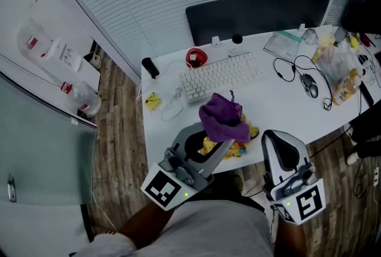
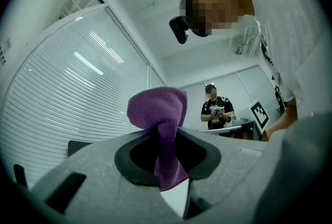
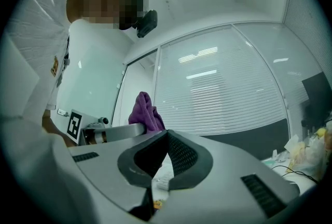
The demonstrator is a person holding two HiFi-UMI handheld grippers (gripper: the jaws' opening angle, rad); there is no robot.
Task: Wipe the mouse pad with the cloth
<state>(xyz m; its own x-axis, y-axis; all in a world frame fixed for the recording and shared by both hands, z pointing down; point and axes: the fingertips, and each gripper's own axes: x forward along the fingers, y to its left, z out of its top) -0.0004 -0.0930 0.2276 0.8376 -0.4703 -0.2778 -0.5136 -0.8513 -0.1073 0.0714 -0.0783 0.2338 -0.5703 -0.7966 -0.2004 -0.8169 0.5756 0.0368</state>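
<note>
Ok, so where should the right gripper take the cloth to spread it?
Probably the loose bunch of cloth bulging beyond the left gripper, which pinches its middle. Come at it from the right, where the right gripper sits, opening its shut jaws first; that lobe is thick and free.

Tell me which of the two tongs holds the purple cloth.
The left tongs, clamped on the crumpled purple cloth; the right tongs are shut on nothing.

Fuzzy purple cloth (image 2: pixel 158 114), matt fabric
</note>
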